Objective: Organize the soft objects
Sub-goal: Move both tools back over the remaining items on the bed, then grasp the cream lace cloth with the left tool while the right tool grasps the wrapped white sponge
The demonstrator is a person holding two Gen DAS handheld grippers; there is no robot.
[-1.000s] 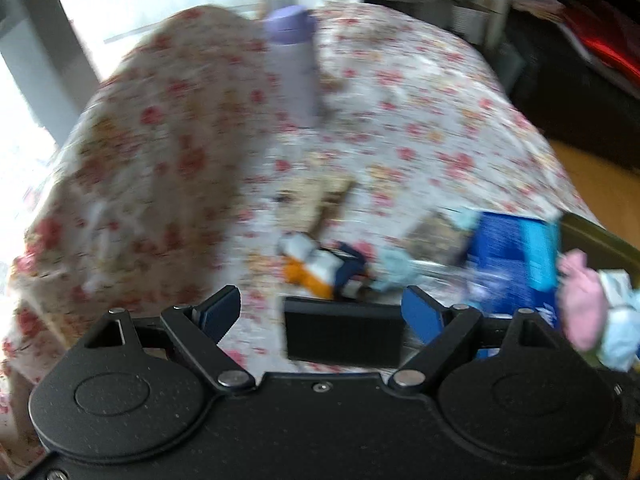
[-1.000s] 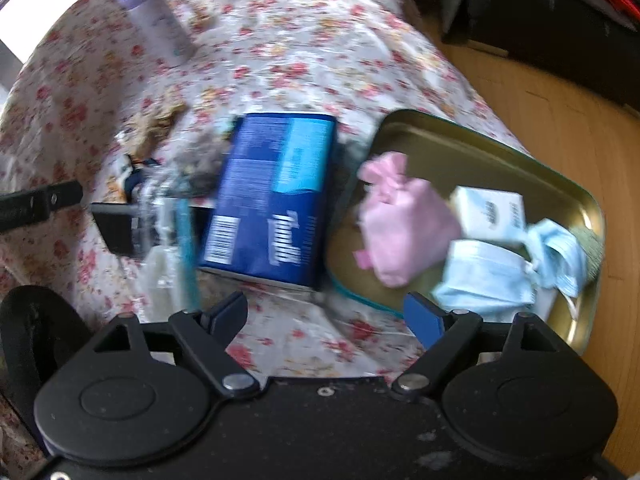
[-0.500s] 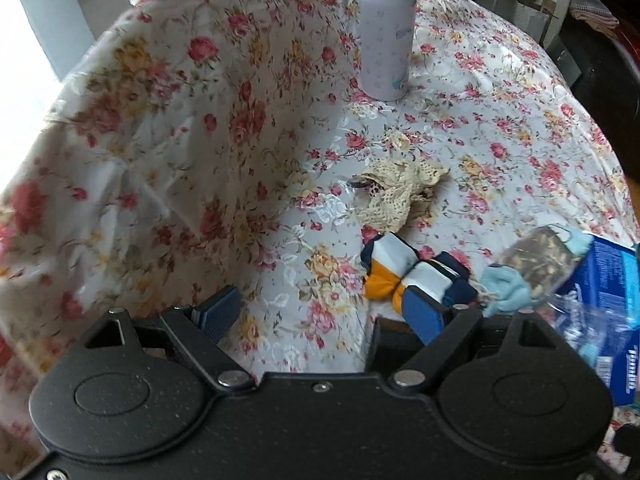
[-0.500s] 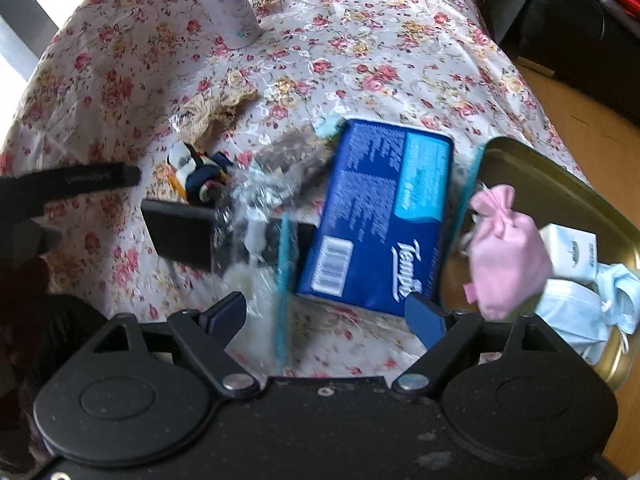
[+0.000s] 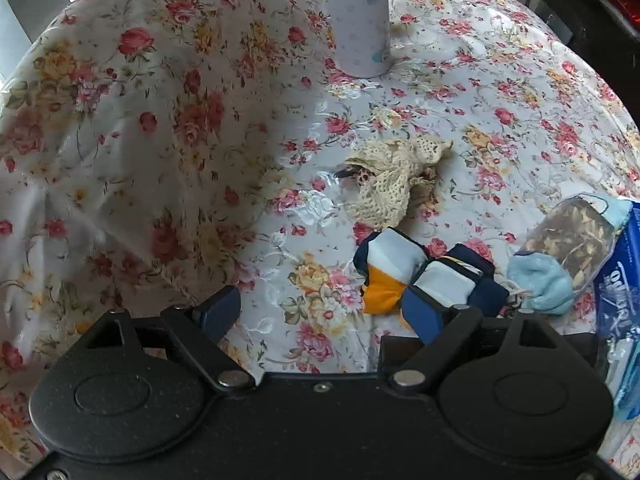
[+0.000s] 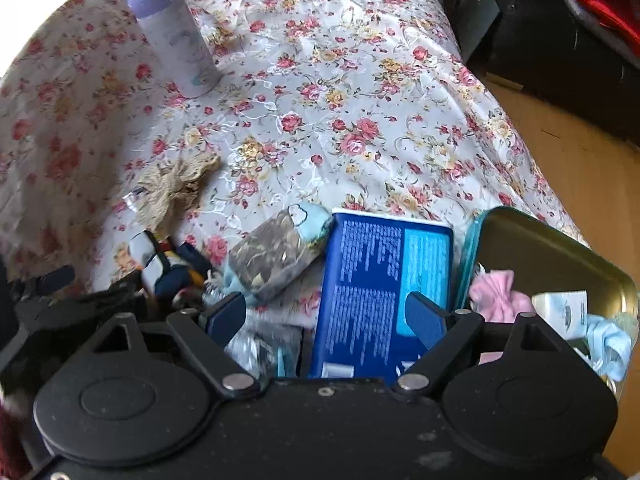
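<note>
Left wrist view: the left gripper (image 5: 320, 310) stands wide open, empty, low centre, its right finger just before the navy-orange folded cloth (image 5: 416, 274). Right gripper (image 6: 326, 316), jaws likewise wide and holding nothing, hangs over the blue tissue pack (image 6: 380, 292).

Bottle (image 6: 176, 40) behind lace cloth (image 6: 176, 190), tissue pack (image 6: 380, 292) left of tray (image 6: 560, 256)

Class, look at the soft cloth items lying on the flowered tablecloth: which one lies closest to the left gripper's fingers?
The navy, white and orange folded cloth: it lies right at one left fingertip. The cream crochet piece lies farther up the cloth, and the pale blue bundle off to the side.
</note>
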